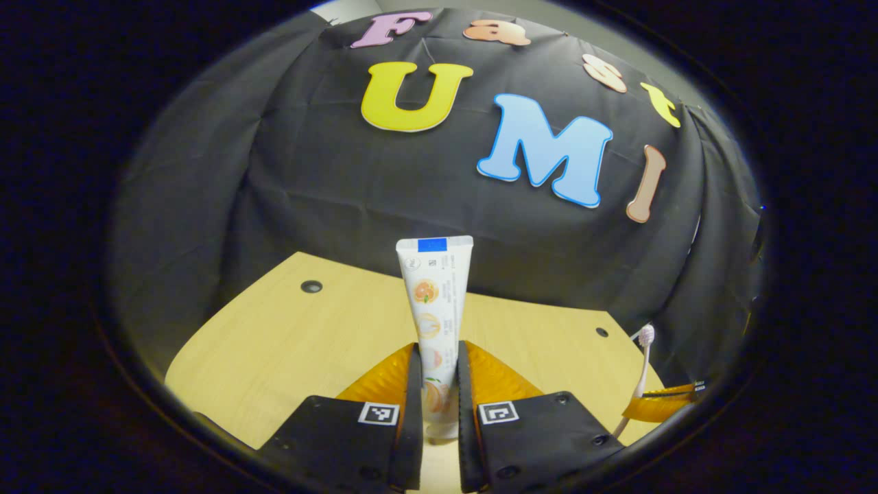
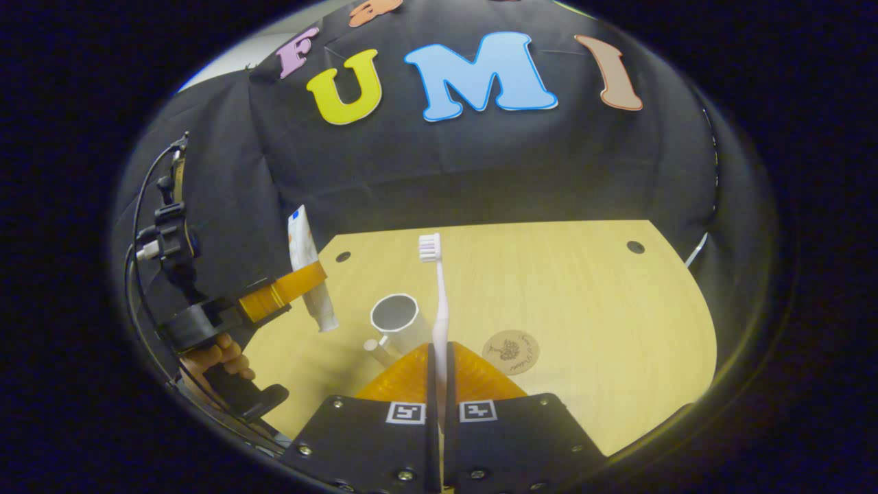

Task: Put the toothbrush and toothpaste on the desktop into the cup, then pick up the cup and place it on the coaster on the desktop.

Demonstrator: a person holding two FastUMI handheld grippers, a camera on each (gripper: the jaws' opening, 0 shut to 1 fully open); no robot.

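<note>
Left tongs [image 1: 437, 384] pinch the toothpaste [image 1: 435, 309] upright; right tongs [image 2: 439, 374] pinch the toothbrush [image 2: 439, 302] bristles-up (both lifted off the tabletop [image 2: 583, 288]), apparently ready for lowering into the cup [image 2: 396, 319].

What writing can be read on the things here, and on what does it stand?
None is legible.
Print on the toothpaste, beside fruit pictures: too small to read.
Possible lettering on the coaster, round a picture: too blurred.
Marks on the left tool and right tool: square codes, no words.
On the toothbrush and cup: nothing written shows.
</note>
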